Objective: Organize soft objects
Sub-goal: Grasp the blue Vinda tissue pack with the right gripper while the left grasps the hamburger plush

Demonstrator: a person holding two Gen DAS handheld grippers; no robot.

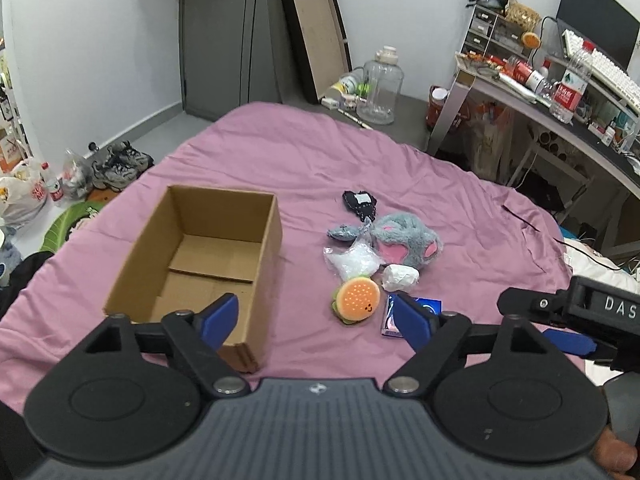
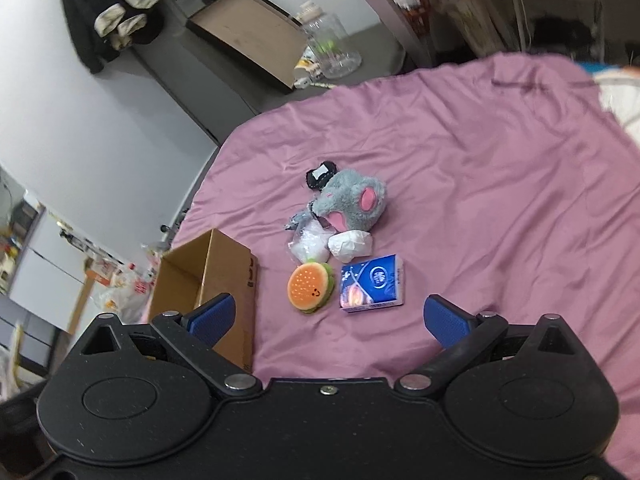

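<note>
Left tool: blue pads apart, nothing between them, hanging over the pink bed sheet. Its left pad sits in front of the near corner of the cardboard box; its right pad overlaps the blue tissue pack. Right tool: pads spread wide, nothing gripped, above bare sheet just short of the tissue pack. The right tool also shows at the right edge of the left wrist view.

Box: open top, empty, on the bed left of the pile, well apart from it.

Soft objects are clustered on the sheet, touching or nearly so. Burger plush is nearest, just beside the tissue pack on its left. Behind these lie a clear plastic bag with white filling and a white wad, side by side. A grey plush with pink ears is behind those, touching them. A small black item with a white label is farthest, against the grey plush.

Beyond the bed: a clear jug on the floor, a flat box lid leaning on the wall, a cluttered desk at right.
</note>
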